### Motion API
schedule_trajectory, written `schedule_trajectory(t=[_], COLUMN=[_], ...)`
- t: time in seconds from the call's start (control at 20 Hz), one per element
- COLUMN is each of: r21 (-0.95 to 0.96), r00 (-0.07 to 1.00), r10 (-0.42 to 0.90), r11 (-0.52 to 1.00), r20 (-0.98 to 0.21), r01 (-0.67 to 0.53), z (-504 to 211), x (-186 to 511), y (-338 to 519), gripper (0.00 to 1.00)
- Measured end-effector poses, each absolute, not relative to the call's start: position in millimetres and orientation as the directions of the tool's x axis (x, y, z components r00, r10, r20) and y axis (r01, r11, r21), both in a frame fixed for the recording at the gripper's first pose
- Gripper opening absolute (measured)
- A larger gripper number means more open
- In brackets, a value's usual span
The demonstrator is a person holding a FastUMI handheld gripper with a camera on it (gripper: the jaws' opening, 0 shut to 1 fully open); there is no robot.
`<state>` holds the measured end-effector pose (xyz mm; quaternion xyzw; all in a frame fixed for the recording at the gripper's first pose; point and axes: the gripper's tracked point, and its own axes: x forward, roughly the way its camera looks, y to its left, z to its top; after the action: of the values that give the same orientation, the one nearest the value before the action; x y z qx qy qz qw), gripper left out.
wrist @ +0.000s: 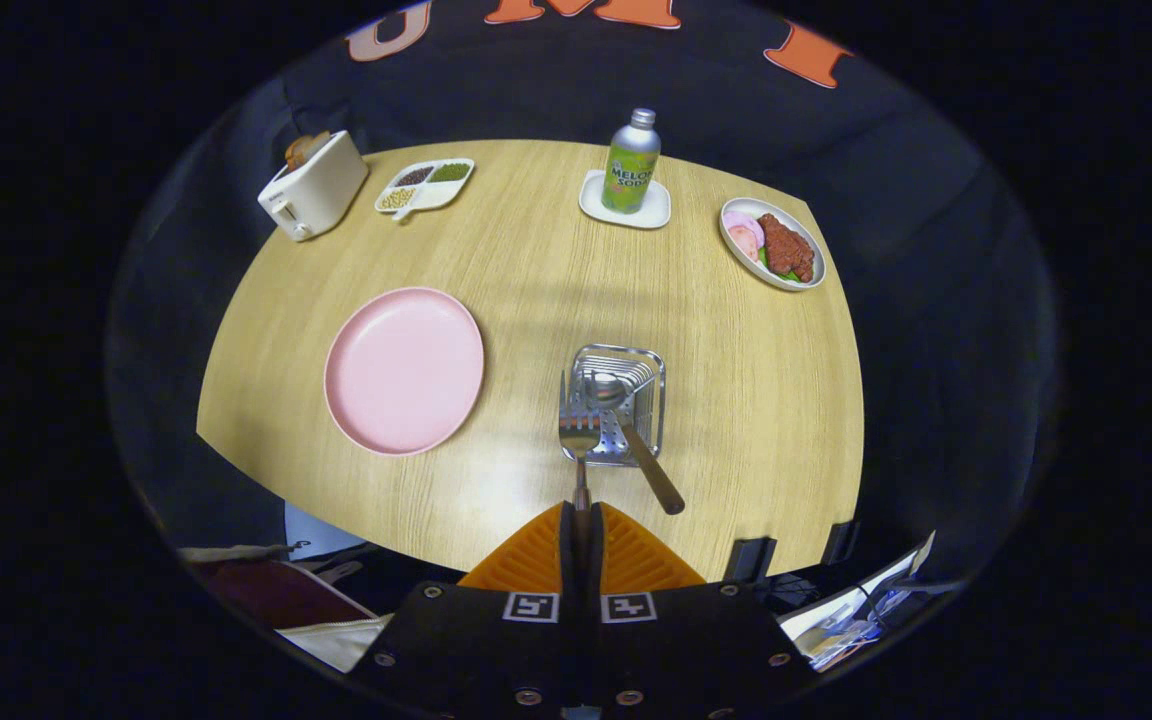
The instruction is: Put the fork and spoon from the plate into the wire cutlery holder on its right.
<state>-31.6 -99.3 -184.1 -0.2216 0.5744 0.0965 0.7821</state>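
My gripper point(582, 515) is shut on the fork point(579, 432), its orange fingers point(526, 565) pressed together on the handle. The fork sticks out ahead of the fingers with its tines over the near left rim of the wire cutlery holder point(648, 362). The spoon point(631, 425) lies in the holder, bowl inside and brown handle leaning out over the near right edge. The pink plate point(404, 368) sits bare on the table, left of the holder.
On the wooden table point(736, 420), at the far side stand a white toaster point(313, 187), a divided dish of beans point(425, 184), a green soda bottle point(631, 162) on a white coaster, and an oval dish of food point(772, 243). Bags and papers lie below the near table edge.
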Motion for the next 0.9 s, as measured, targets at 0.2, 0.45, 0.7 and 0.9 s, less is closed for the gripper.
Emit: schedule_trajectory(t=[0.2,0.45,0.7,0.9], r21=[-0.249,-0.258,-0.268,-0.263], r00=[0.236,0.16,0.098,0.047], r10=[-0.159,-0.208,-0.252,-0.275], r11=[0.868,0.863,0.845,0.834], r20=[-0.959,-0.965,-0.963,-0.96], r01=[-0.43,-0.434,-0.462,-0.486], z=[-193,-207,-222,-231], x=[-26,-12,2,10], y=[-107,-104,-107,-110], gripper=[0.02,0.03,0.03,0.03])
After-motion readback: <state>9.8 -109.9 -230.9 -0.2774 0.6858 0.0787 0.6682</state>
